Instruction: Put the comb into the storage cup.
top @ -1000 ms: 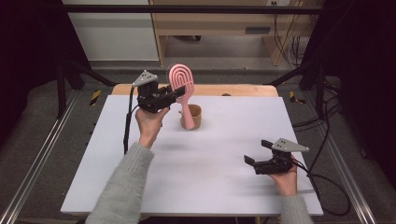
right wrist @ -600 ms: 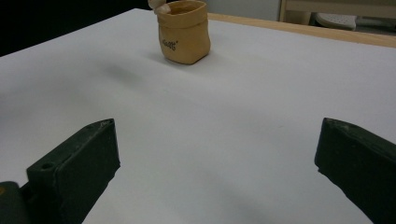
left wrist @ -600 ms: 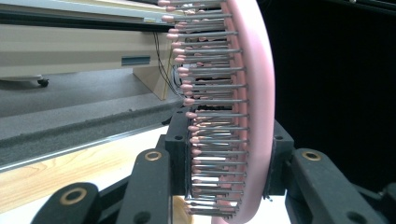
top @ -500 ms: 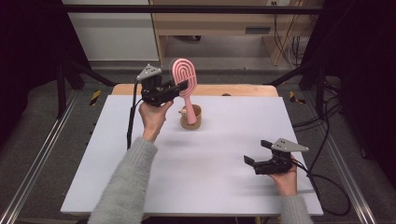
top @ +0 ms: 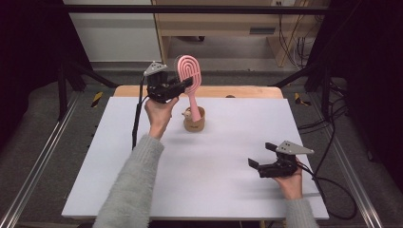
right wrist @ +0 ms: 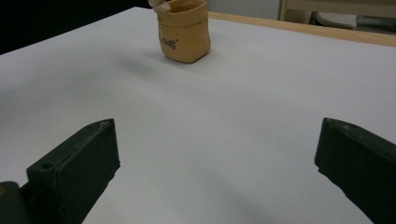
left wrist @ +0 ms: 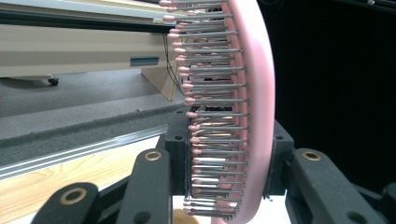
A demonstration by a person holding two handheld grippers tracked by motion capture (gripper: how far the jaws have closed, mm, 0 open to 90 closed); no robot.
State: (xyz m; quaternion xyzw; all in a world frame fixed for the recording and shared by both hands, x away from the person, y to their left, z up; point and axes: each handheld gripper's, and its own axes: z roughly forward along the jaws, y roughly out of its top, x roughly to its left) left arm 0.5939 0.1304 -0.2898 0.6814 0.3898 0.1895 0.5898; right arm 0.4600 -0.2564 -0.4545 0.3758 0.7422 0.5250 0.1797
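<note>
Since a second ago, the pink hairbrush (top: 189, 76) has shifted slightly leftward in the high view, upright, head up, handle end down in the tan pouch (top: 194, 121), upper centre. Left gripper (top: 178, 87) clamps its head. Right gripper (top: 264, 155) rests wide open, empty, on the surface (top: 218, 166) lower right.

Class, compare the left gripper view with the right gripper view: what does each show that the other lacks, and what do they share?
Left gripper view: a pink plastic hairbrush with metal pins, clamped between black jaws, and a dark background.
Right gripper view: a small tan pouch-shaped holder with dark lettering, standing beyond wide-open jaws.
Both: the white table top and its wooden edge.
</note>
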